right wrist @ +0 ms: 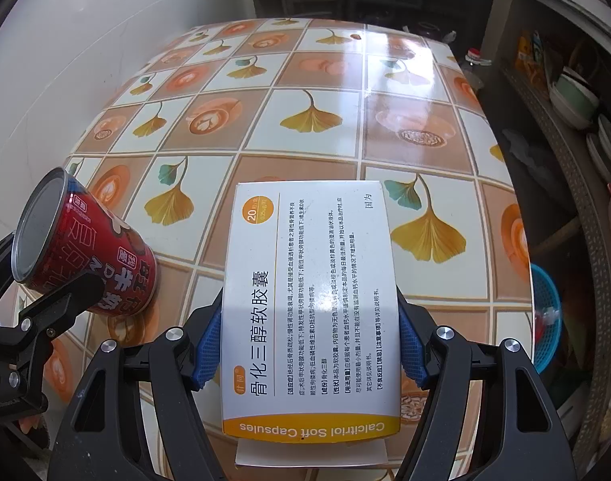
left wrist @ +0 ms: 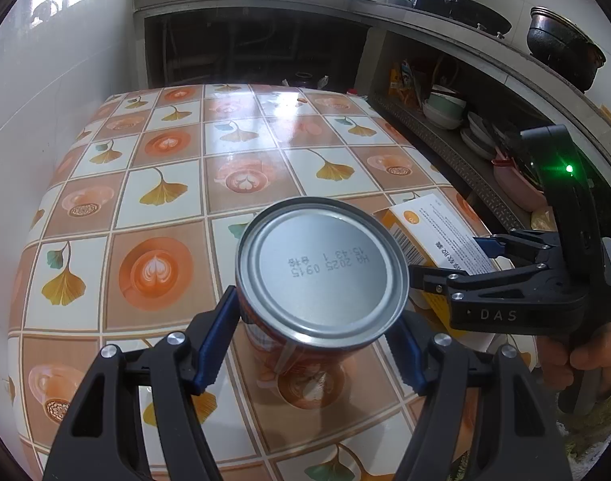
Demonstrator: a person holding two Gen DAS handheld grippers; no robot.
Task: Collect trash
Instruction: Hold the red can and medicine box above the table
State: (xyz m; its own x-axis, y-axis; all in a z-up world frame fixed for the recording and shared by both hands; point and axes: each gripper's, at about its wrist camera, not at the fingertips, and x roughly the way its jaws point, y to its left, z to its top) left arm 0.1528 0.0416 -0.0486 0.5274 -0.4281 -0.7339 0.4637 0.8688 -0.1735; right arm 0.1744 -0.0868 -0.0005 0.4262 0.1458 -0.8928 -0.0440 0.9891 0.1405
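With each piece of trash pinched across its width for carrying, the left hand-held gripper (left wrist: pixel 309 344) grasps the can (left wrist: pixel 321 268) and the right hand-held gripper (right wrist: pixel 309 344) grasps the box (right wrist: pixel 309 304), both above the table (left wrist: pixel 165 152). Only the right view shows a blue basket (right wrist: pixel 546 312) beyond the table edge, likely the bin.

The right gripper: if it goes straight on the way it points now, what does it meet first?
Probably the tablecloth. The right gripper already clamps the medicine box, so that box's far end would likely touch the bare cloth first; depth is unclear.
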